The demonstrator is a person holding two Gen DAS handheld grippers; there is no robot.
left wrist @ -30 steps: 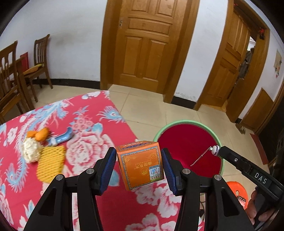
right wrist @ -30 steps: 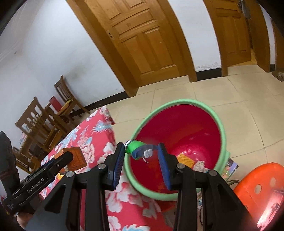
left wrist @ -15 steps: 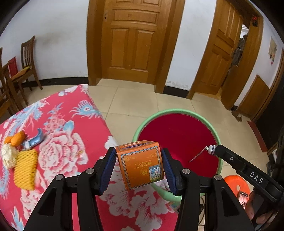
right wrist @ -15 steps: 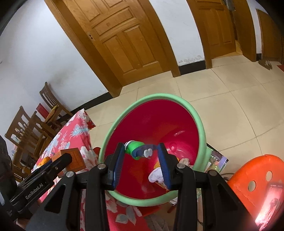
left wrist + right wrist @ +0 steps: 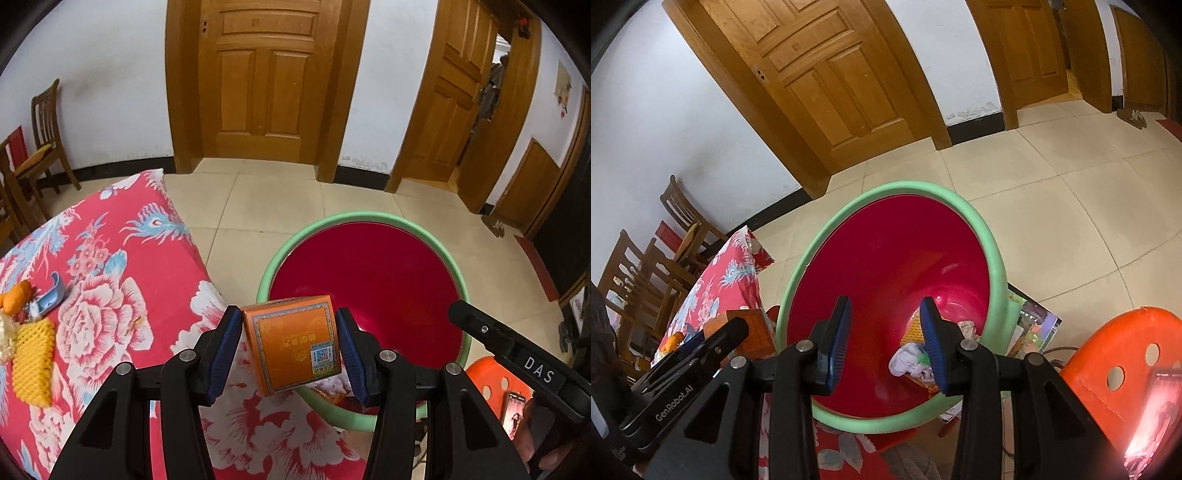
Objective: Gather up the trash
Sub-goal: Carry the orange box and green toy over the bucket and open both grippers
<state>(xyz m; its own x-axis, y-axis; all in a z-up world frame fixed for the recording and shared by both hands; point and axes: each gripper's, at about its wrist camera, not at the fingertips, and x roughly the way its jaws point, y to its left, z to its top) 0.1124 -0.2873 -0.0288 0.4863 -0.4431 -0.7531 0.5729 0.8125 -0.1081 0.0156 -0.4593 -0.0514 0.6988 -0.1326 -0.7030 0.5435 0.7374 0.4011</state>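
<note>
left hand-held gripper [image 5: 290,349]: you've got the orange box [image 5: 295,343] pinched between both blue pads, tilted a little, hanging right over the near rim of the bin [image 5: 365,218]. Makes sense, it only needs to drop straight in from there.

right hand-held gripper [image 5: 884,341]: jaws spread with nothing between them, aimed down into the bin's mouth. Looks like that one is free for the next pickup.

bin contents: white crumpled stuff [image 5: 908,363] and some orange scraps sit at the bottom, just past your right pads, so trash is already landing where it should.

bench [image 5: 110,258]: off to the left of your left hand-held gripper, the yellow foam net [image 5: 31,363], an orange peel [image 5: 14,301] and a blue wrapper [image 5: 51,295] are still lying on the flowery cloth.

progress: I'd say roughly midway, box next, then those leftovers.

watch out: the box hangs close to the rim, so it could clip the edge.
</note>
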